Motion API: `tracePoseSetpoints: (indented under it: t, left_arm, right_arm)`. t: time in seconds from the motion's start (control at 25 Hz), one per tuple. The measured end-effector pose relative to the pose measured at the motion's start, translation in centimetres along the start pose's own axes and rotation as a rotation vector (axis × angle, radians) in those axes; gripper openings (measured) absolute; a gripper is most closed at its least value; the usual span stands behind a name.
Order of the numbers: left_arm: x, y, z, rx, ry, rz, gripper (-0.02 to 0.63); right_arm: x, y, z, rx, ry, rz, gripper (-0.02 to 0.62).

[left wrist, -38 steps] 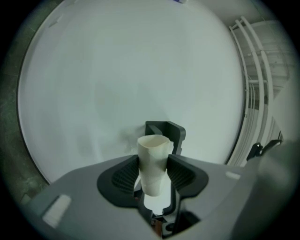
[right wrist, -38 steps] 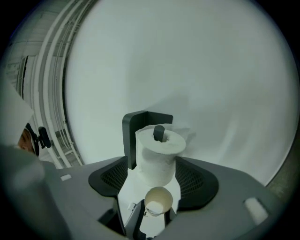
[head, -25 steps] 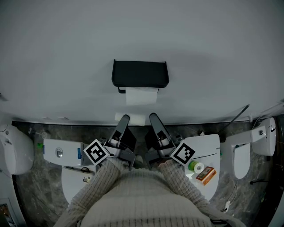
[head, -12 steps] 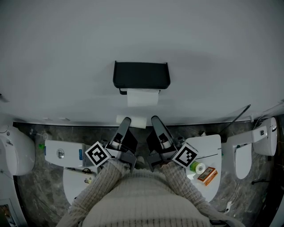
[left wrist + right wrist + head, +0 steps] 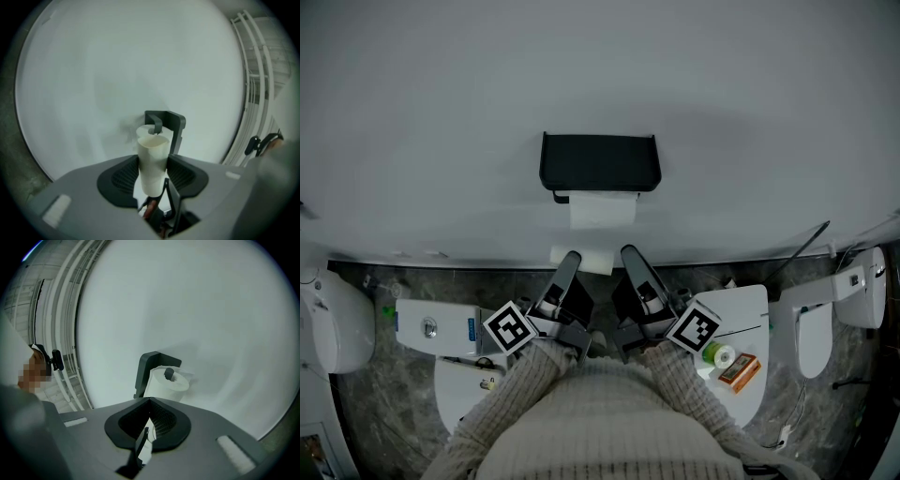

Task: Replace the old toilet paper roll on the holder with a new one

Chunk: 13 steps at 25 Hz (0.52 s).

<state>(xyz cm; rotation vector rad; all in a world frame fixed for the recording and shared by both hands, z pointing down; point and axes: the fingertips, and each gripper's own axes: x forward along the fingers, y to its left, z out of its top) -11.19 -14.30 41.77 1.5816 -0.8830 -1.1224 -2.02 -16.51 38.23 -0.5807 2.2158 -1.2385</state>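
The left gripper is clamping a white roll between its two ribbed pads, one pad pressing on each side. The roll is standing upright in the jaws with its open end pointing toward the wall, and it is looking squeezed into a narrow oval.

The right gripper is carrying nothing. Its pads are meeting at the tips, or very nearly so. A sliver of white is showing low in the gap behind them, and it is too small to identify.

The black holder is sitting on the wall straight ahead of both grippers. A second roll is hanging on its bar just under the black cover. In the right gripper view the bar's end is poking out of this roll's core.

From the head view, both grippers are pointing up at the holder side by side, near each other and below it. The clamped roll is lying across the left gripper's tip, below the hanging roll and apart from it.

Knit sleeves are covering the person's arms. To the right, a green tape roll and an orange box are resting on a white lid.
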Motion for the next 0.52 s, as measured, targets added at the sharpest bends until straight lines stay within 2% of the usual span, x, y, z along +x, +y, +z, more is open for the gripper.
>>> tracePoseSetpoints:
  t: [0.32, 0.52]
  left_arm:
    - [-0.24, 0.19, 0.01, -0.009, -0.003, 0.002, 0.178]
    - [-0.18, 0.28, 0.02, -0.011, 0.0, 0.001, 0.178]
  right_arm:
    - [-0.39, -0.44, 0.02, 0.016, -0.013, -0.012, 0.0]
    - [-0.3, -0.33, 0.17, -0.024, -0.017, -0.02, 0.0]
